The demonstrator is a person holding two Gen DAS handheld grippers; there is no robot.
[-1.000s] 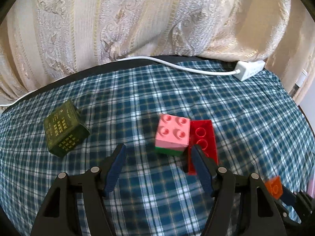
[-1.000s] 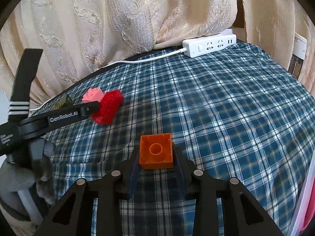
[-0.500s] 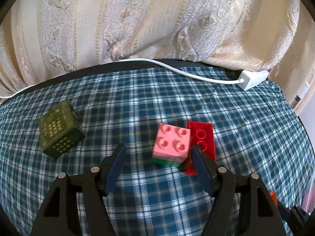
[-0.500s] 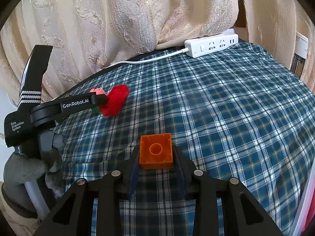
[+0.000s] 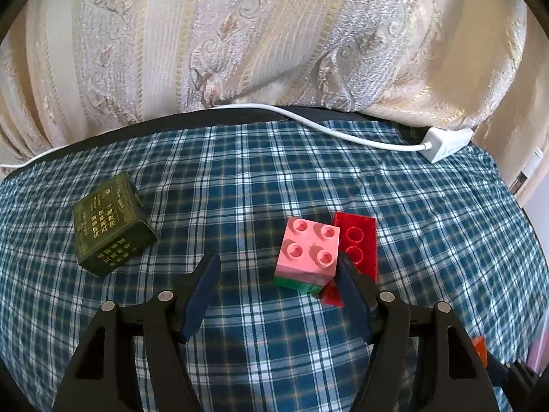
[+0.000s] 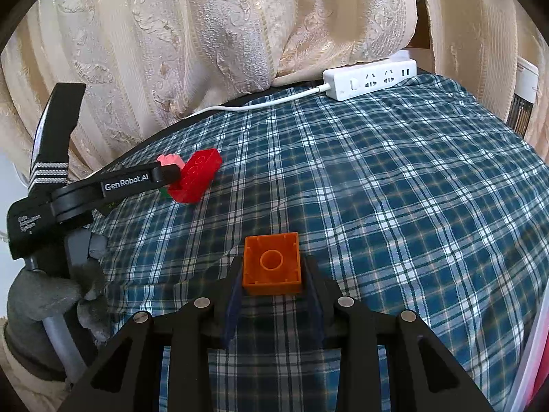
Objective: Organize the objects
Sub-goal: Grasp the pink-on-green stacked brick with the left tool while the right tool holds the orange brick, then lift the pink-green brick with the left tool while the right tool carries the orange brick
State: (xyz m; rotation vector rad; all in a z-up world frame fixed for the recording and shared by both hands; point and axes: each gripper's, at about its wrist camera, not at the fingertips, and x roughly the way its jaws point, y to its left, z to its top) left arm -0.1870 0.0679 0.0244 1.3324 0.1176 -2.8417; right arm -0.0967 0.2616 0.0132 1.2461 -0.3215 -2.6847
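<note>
Your right gripper (image 6: 272, 286) clamps the orange brick (image 6: 272, 263), unplaced; your left gripper (image 5: 278, 295) gapes beside the pink brick (image 5: 308, 252), ungrasped.

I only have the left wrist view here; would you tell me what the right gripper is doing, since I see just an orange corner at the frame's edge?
Observer: The right gripper is shut on an orange block, hollow underside facing its camera.
Operator: Thank you. Is that white thing on the far edge a charger?
Observer: It is a power strip with a row of sockets on top.
Operator: And how is my left gripper being carried?
Observer: A hand in a grey glove holds its handle; one finger reaches the pink block beside the red block.
</note>
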